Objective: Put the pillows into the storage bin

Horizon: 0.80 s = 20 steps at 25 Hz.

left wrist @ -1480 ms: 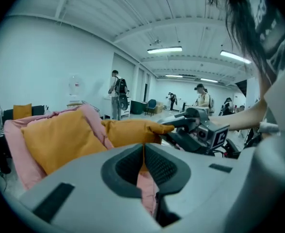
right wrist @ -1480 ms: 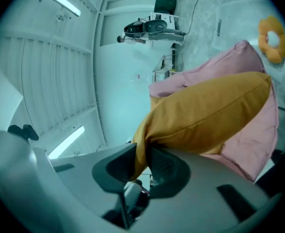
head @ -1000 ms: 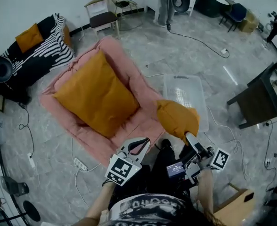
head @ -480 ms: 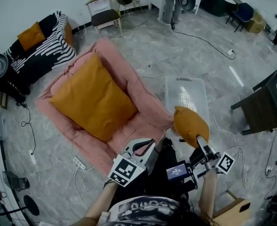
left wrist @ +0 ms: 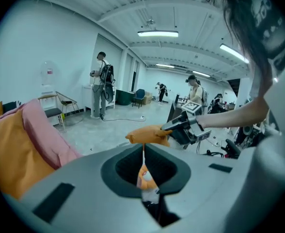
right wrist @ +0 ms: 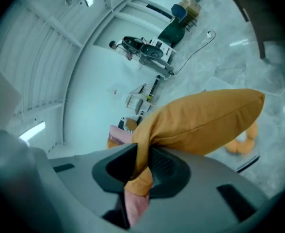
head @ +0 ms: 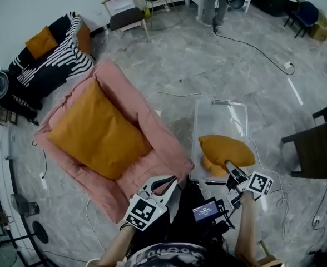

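Observation:
A small orange pillow (head: 226, 148) hangs over the near end of the clear storage bin (head: 230, 107), with my right gripper (head: 228, 165) shut on its near corner. In the right gripper view the pillow (right wrist: 200, 123) bulges out ahead of the right gripper (right wrist: 141, 166), fabric pinched between the pads. An orange patch (head: 209, 163) shows inside the bin beneath it. A large orange pillow (head: 91, 132) lies on the pink cushion (head: 152, 127) to the left. My left gripper (head: 164, 183) is shut and holds nothing, near the pink cushion's front corner; from the left gripper (left wrist: 143, 154) view the small pillow (left wrist: 147, 135) appears ahead.
A striped sofa (head: 58, 65) with an orange cushion (head: 40, 42) stands at the far left, and a chair (head: 124, 16) behind the pink cushion. A dark table (head: 319, 149) is at the right. Cables (head: 252, 46) run over the marble floor. A person (head: 211, 1) stands far back.
My right gripper has carried the small pillow to the right and down, from beside the pink cushion to over the bin. My left gripper has followed a little.

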### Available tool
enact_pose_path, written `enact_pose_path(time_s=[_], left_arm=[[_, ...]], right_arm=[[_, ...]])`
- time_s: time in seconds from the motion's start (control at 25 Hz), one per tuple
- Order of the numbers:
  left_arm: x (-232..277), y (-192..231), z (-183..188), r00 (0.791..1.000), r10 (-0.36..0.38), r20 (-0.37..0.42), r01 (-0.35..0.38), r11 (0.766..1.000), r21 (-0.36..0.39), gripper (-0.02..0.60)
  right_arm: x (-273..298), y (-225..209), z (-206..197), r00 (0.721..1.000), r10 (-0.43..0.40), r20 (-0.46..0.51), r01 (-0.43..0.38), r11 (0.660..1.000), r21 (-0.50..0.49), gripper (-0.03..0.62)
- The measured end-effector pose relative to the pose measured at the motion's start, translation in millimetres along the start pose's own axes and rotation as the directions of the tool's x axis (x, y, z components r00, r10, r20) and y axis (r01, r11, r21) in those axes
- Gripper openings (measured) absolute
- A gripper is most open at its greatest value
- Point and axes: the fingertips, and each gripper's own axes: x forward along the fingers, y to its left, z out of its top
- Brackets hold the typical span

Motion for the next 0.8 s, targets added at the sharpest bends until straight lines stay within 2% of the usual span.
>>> enact_pose_path(time_s=[0.08,0.16,0.28,0.36,0.44,0.64,0.72,0.8], left_arm=[[22.3,1.9,8.7,1.0,0.029,-0.004,-0.03,0.999,-0.02,0.018],[38.5,6.6,15.4,0.998,0.055,-0.009,-0.056,0.998,-0.04,0.018],[55.1,16.0,17.8,0.997,0.078,-0.03,-0.08,0.995,-0.067,0.018],[65.7,23.2,14.6,0.995,0.088,-0.054,-0.093,0.992,-0.084,0.018],[75.5,30.7,7.5,0.991,0.102,-0.083,-0.11,0.989,-0.095,0.018],[89.2,55.6,-12.8,0.979,0.152,-0.139,-0.172,0.975,-0.14,0.018],[90.9,63.8,-20.7,0.972,0.174,-0.158,-0.199,0.966,-0.163,0.018],[91.7,69.0,-28.8,0.966,0.189,-0.175,-0.221,0.958,-0.184,0.018]], right_arm=[[13.4,-42.5,15.2,0.988,-0.096,-0.12,0.087,0.993,-0.079,0.067],[31.5,-81.6,23.5,0.949,-0.188,-0.254,0.144,0.973,-0.183,0.067],[63.0,-132.9,27.5,0.847,-0.326,-0.421,0.181,0.92,-0.348,0.067],[84.3,-162.9,30.2,0.783,-0.389,-0.485,0.182,0.889,-0.42,0.067],[105.4,-190.9,31.6,0.74,-0.429,-0.517,0.183,0.869,-0.459,0.066],[158.2,-237.4,26.4,0.684,-0.485,-0.544,0.15,0.824,-0.546,0.063],[174.2,-251.5,20.0,0.648,-0.528,-0.549,0.118,0.782,-0.612,0.063],[185.3,-268.1,14.6,0.604,-0.597,-0.528,0.084,0.707,-0.703,0.075]])
